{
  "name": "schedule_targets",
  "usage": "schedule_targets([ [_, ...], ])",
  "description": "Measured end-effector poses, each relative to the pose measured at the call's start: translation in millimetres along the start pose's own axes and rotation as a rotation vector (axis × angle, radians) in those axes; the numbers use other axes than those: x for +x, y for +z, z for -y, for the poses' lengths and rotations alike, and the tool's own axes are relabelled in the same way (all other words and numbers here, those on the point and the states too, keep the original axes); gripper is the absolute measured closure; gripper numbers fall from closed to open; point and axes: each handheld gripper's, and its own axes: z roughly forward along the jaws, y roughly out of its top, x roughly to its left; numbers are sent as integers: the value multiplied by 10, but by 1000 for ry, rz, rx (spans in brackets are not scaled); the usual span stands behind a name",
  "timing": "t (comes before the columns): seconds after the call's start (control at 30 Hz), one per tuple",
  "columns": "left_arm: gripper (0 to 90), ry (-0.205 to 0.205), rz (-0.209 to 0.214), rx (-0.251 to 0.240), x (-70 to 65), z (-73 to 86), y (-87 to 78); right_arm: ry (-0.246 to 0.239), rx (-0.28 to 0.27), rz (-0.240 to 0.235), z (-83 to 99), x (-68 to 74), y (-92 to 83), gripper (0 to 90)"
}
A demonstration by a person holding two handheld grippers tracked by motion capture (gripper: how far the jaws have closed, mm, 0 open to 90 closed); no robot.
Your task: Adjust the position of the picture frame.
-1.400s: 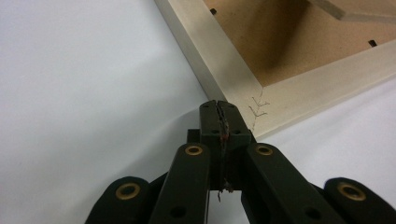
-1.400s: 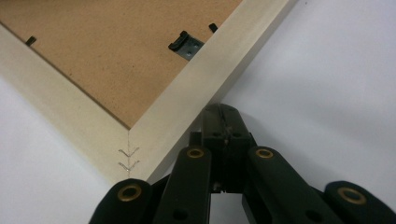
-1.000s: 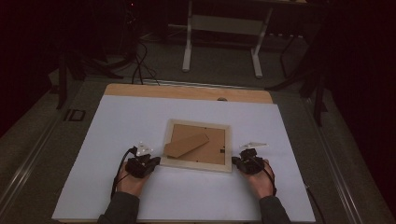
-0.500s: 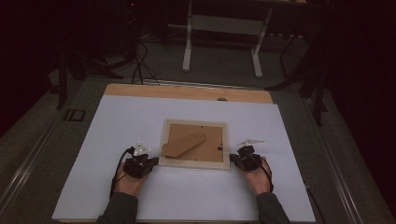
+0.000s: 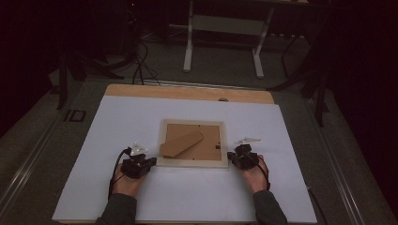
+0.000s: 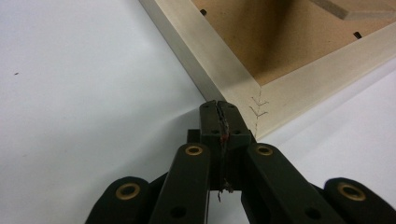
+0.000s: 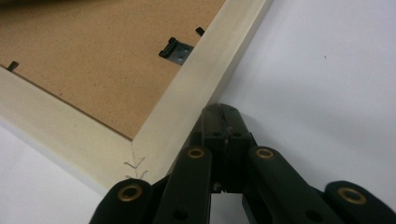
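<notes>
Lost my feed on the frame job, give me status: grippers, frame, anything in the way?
Left gripper and right gripper both shut, holding nothing, at the near corners of the picture frame. Frame lies back up, flat on the white sheet. Nothing in the way.

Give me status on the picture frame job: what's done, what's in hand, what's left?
Done: the picture frame lies face down on the white sheet, brown backing and its stand up.
In hand: left gripper and right gripper, both shut with nothing between the jaws, sit against the frame's two near corners, as if squaring or nudging it.
Left: backing clips look closed; nothing is opened or lifted yet.
</notes>
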Motion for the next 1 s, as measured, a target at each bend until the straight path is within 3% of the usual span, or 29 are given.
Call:
schedule_targets([
  [0.27, 900, -1, -8, -10, 16, -23, -1, 12, -2, 16, -23, 40, 23, 900],
  [0.53, 900, 10, -5, -12, 32, -33, 9, 27, -14, 0, 8, 31, 8, 900],
  [0.9, 895, 16, -12, -8, 49, -51, 17, 12, -13, -16, 66, 48, -43, 900],
  [1.0, 869, 9, -6, -17, 64, -59, 7, -2, -22, 3, 74, 57, -44, 900],
])
